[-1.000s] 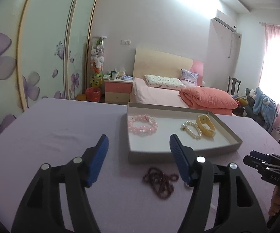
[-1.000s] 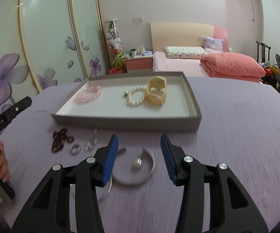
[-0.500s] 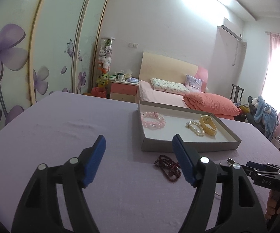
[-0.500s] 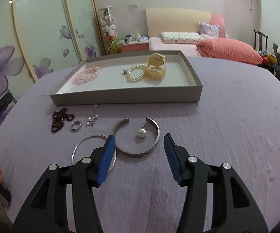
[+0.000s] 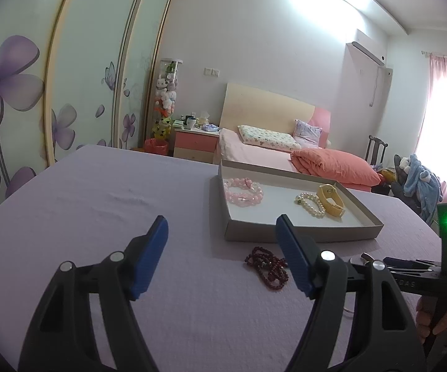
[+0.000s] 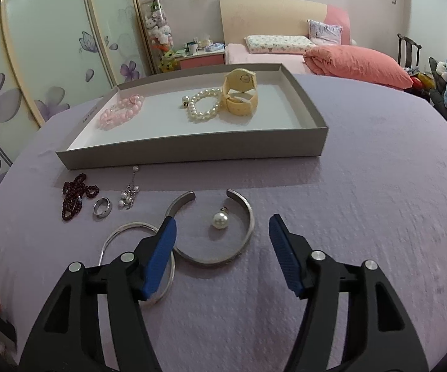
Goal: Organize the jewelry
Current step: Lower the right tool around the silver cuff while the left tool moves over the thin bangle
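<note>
While your left gripper (image 5: 221, 254) hangs over the lilac textured tablecloth (image 5: 99, 204), its blue-padded jaws stand well apart with nothing between them; they have just been opening a little. Through the left wrist view you see the shallow grey cardboard tray with a white floor (image 5: 304, 234) ahead and to the right. Inside it lie a pink bead bracelet (image 5: 243, 190) near the left wall, and further right a white pearl bracelet (image 5: 311, 204) touching a pale yellow wristwatch (image 5: 332, 200). On the cloth just in front of the tray's near wall lies a dark red bead string (image 5: 268, 268), partly hidden behind your right-hand finger. At the right edge your other hand (image 5: 440, 319) grips a black tool with a green light.

Through the right wrist view, your right gripper (image 6: 222, 241) points down at the cloth, jaws wide and gripping nothing; they have just been opening. Between and just beyond the fingertips lies an open silver cuff bangle (image 6: 220, 255), with a single pearl earring (image 6: 219, 220) resting inside its curve. A thin silver hoop bangle (image 6: 124, 232) lies to the left, partly under the left finger and beside the cuff. Further left, near the tray's front wall, sit a silver band ring (image 6: 102, 207), a small dangling pearl earring (image 6: 129, 193) and the dark red beads (image 6: 74, 195). The tray (image 6: 192, 148) holds the same three pieces.
</note>
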Action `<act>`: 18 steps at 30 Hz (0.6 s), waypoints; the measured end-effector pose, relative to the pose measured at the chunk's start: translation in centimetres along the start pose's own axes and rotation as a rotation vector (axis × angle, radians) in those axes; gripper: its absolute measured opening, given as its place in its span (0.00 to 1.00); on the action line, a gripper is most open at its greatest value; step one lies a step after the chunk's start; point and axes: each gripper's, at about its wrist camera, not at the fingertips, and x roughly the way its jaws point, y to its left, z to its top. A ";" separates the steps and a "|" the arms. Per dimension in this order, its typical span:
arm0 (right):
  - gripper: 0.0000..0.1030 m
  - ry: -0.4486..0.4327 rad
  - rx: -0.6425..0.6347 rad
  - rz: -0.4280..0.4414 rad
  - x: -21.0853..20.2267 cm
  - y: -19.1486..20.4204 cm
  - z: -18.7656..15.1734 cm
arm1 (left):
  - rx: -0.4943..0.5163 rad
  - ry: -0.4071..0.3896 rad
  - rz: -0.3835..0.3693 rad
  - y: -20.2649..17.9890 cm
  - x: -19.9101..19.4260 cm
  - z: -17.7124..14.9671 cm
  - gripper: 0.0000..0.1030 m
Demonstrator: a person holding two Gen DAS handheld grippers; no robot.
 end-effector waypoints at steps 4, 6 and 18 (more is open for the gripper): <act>0.65 0.021 0.011 -0.004 0.7 0.6 0.4 | -0.006 -0.001 -0.009 0.1 -0.1 0.1 0.69; 0.71 0.024 0.008 -0.008 0.8 1.0 0.5 | -0.011 0.000 -0.014 0.3 -0.1 0.1 0.69; 0.67 0.048 -0.007 -0.064 1.4 1.7 0.9 | -0.031 0.004 -0.031 0.7 0.0 0.1 0.69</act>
